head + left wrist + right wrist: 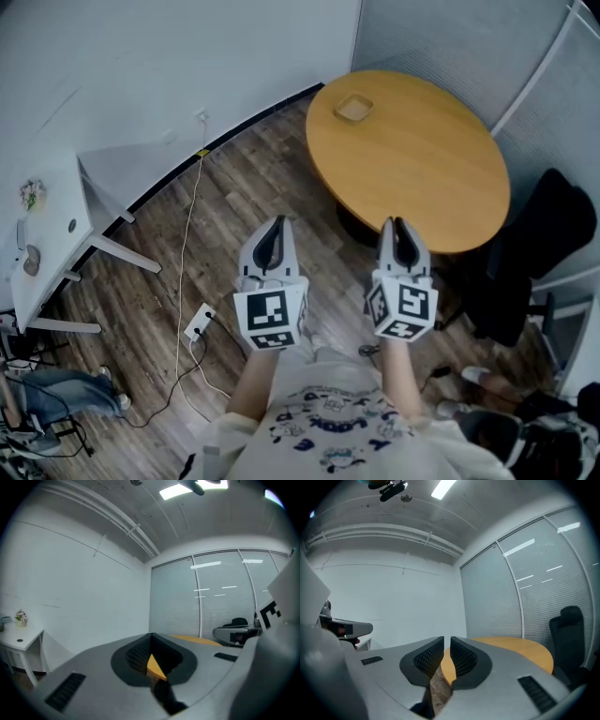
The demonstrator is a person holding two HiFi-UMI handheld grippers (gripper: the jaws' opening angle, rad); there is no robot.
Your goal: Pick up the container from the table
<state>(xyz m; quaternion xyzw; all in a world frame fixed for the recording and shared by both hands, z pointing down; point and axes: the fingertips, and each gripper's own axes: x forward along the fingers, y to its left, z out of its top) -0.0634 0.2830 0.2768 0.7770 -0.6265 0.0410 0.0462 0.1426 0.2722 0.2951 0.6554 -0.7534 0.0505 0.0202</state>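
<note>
A small shallow tan container [354,108] sits on the far side of the round wooden table [422,169]. Both grippers hang over the wooden floor, short of the table's near edge and well away from the container. The left gripper [274,225] is shut with nothing in it; in its own view the tips [150,635] meet, and a sliver of table [154,666] shows behind them. The right gripper [397,227] is also shut and empty. Only a thin slit parts its jaws [446,641], with the table [520,651] beyond. Neither gripper view shows the container.
A black chair [534,244] stands right of the table. A white desk [47,234] is at the left, and a power strip [199,323] with its cable lies on the floor. A glass partition [534,588] is behind the table. A seated person's legs [56,394] are at the lower left.
</note>
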